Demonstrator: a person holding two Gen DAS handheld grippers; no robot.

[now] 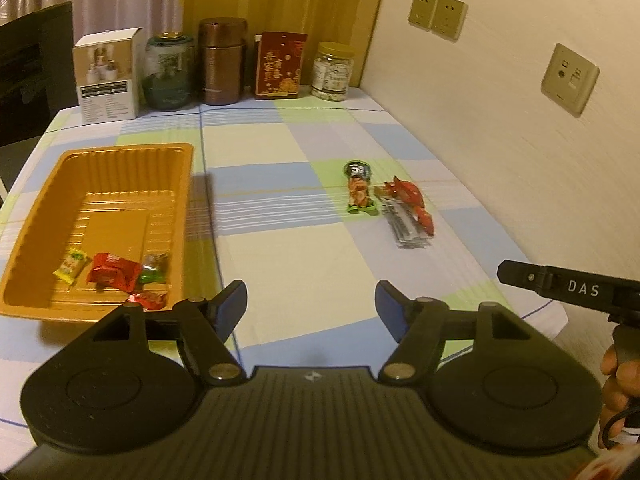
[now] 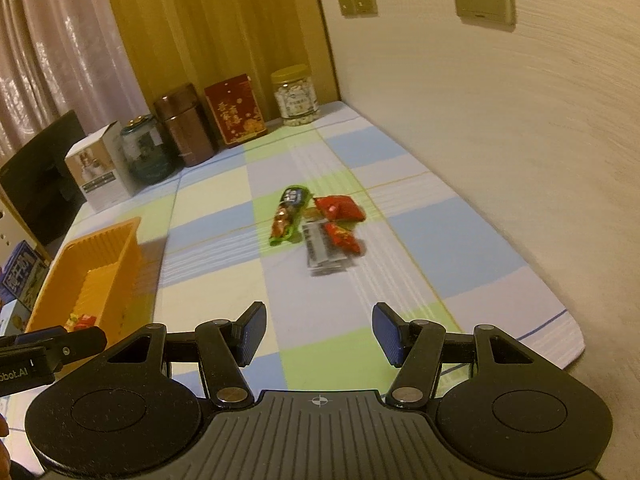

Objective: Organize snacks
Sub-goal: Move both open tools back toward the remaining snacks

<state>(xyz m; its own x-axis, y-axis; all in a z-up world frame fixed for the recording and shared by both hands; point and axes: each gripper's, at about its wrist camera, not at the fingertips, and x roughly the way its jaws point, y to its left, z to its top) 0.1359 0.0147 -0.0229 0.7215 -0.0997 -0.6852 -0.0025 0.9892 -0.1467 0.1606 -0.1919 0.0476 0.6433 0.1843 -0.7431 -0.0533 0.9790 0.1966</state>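
An orange tray (image 1: 48,216) sits at the table's left and holds several small snacks: a yellow-green one (image 1: 71,264), a red one (image 1: 112,273), a green one (image 1: 154,268). More snacks lie loose to the right: a green-edged packet (image 1: 360,194), red packets (image 1: 410,196) and a silver packet (image 1: 404,226). They also show in the right wrist view: green-edged packet (image 2: 288,216), red packets (image 2: 340,208), silver packet (image 2: 322,250), and the tray (image 2: 96,264). My left gripper (image 1: 311,306) is open and empty near the tray's front corner. My right gripper (image 2: 319,334) is open and empty, short of the loose snacks.
A white box (image 1: 107,76), a glass jar (image 1: 168,72), a brown canister (image 1: 222,62), a red box (image 1: 280,65) and a yellow-lidded jar (image 1: 334,72) line the table's far edge. A wall (image 1: 500,120) with sockets runs along the right. A dark chair (image 1: 28,68) stands at left.
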